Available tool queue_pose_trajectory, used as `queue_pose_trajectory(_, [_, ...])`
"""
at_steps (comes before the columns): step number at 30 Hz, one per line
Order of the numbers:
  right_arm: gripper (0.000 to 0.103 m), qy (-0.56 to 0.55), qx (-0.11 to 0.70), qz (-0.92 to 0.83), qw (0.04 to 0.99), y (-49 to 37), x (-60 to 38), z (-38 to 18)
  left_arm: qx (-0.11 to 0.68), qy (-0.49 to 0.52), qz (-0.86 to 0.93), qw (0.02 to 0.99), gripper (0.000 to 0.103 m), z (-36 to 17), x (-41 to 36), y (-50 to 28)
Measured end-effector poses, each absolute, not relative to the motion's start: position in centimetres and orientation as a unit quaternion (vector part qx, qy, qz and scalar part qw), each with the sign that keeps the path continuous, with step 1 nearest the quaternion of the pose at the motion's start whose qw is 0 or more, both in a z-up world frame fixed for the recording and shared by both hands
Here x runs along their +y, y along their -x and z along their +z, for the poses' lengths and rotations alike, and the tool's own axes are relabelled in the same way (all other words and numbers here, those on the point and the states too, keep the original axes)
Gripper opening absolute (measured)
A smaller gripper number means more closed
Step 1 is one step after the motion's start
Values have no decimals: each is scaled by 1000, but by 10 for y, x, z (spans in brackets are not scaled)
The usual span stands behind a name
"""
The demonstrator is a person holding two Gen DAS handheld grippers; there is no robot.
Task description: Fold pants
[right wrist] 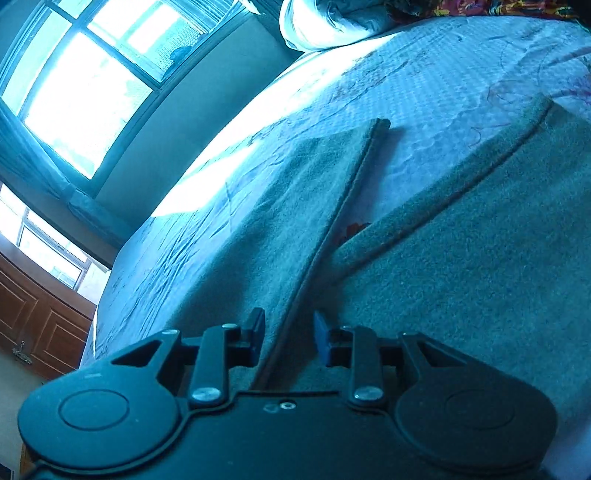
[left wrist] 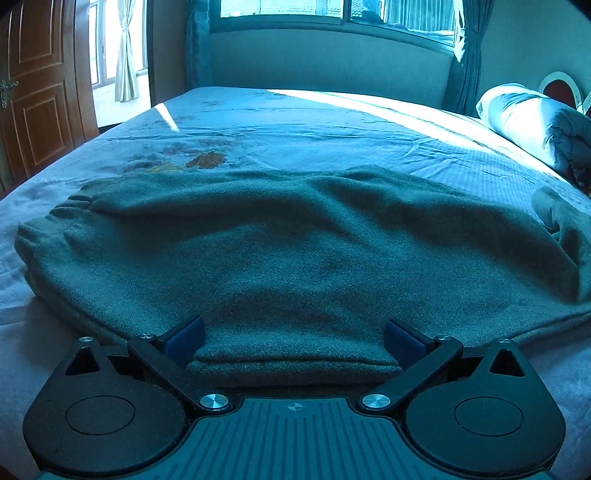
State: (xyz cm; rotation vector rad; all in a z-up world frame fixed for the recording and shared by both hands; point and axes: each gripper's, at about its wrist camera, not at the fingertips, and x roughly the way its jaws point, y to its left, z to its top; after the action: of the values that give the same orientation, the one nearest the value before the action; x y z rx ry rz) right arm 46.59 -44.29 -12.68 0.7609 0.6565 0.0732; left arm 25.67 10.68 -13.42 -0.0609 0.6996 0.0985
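Observation:
Grey-green fleece pants lie crosswise on the bed, waistband bunched at the left. My left gripper is open wide at the pants' near folded edge; the cloth lies between the blue pads without being pressed. In the right wrist view the two legs part in a V. My right gripper is shut on the seamed edge of the left leg. That leg rises as a flat flap and casts a shadow on the sheet.
A rolled quilt or pillow lies at the bed's head on the right. A wooden door stands at the left, with a window and curtains behind. Bare sheet stretches beyond the pants.

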Motion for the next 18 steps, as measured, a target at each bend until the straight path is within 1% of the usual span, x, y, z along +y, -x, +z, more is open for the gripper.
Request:
queue_pose_trajectory(3, [0, -353, 324, 50, 877, -485, -439, -126, 344, 31, 50, 937, 103, -134, 106, -258])
queue_pose_trajectory(5, [0, -313, 314, 61, 894, -490, -427, -111, 343, 31, 49, 937, 103, -135, 106, -259])
queue_pose_trajectory(7, [0, -259, 283, 85, 920, -489, -412, -82, 344, 33, 48, 937, 103, -135, 107, -261])
queue_pose_trajectory(10, [0, -206, 191, 119, 952, -464, -409, -20, 346, 33, 46, 937, 103, -135, 108, -262])
queue_pose_trajectory(12, [0, -166, 153, 117, 967, -429, -414, 0, 346, 36, 43, 937, 103, -134, 109, -262])
queue_pose_trajectory(13, [0, -153, 146, 109, 971, -408, -420, -4, 345, 39, 41, 937, 103, -134, 111, -262])
queue_pose_trajectory(14, [0, -142, 159, 87, 973, -391, -428, -22, 344, 40, 40, 937, 103, -134, 111, -262])
queue_pose_trajectory(15, [0, -150, 213, 58, 964, -389, -437, -50, 344, 40, 39, 938, 103, -135, 111, -262])
queue_pose_trajectory(16, [0, -186, 284, 35, 940, -398, -452, -83, 342, 38, 38, 938, 103, -135, 112, -261])
queue_pose_trajectory(17, [0, -223, 323, 27, 919, -401, -464, -105, 342, 38, 38, 938, 103, -136, 112, -261])
queue_pose_trajectory(18, [0, -270, 326, 28, 906, -397, -479, -125, 342, 37, 37, 938, 103, -136, 111, -261])
